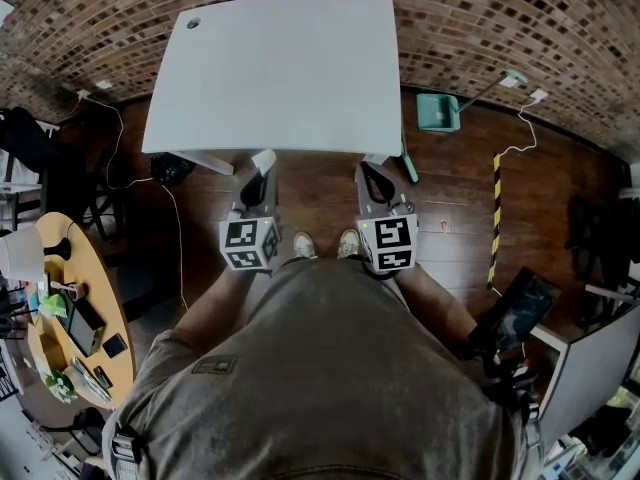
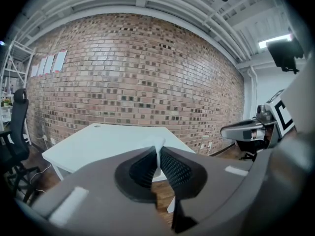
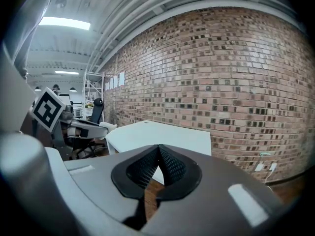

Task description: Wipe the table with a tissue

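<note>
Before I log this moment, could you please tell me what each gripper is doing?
Left gripper: shut on the tissue.
Right gripper: shut, holding nothing.

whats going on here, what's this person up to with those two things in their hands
A person stands facing a white table beside a brick wall, with a handheld claw in each hand. The left claw is shut on a white tissue, pinched between its tips. The right claw is shut with nothing in it. Both are held short of the table's near edge, so no wiping is under way yet.
</note>
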A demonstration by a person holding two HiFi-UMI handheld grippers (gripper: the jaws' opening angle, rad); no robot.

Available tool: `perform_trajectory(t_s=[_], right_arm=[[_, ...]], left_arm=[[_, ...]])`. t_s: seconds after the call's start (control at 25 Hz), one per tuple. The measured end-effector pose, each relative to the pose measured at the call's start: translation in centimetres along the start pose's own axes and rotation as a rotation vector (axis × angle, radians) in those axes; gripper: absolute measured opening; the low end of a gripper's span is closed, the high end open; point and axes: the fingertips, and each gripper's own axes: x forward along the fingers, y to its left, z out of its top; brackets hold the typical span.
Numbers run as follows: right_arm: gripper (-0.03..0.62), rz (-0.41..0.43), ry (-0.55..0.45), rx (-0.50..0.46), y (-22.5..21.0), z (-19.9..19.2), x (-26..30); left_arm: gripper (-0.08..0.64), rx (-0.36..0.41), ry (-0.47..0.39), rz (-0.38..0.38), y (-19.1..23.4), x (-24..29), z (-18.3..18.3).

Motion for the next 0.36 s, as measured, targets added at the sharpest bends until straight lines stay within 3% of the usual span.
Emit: perform_trajectory(t_s=[0.36], right_arm=[[0.012, 0.013, -0.004, -0.004, 0.05, 0.09, 0.24]], left_arm=[[0.021, -0.003, 0.002, 0.002, -0.16, -0.03, 0.07]])
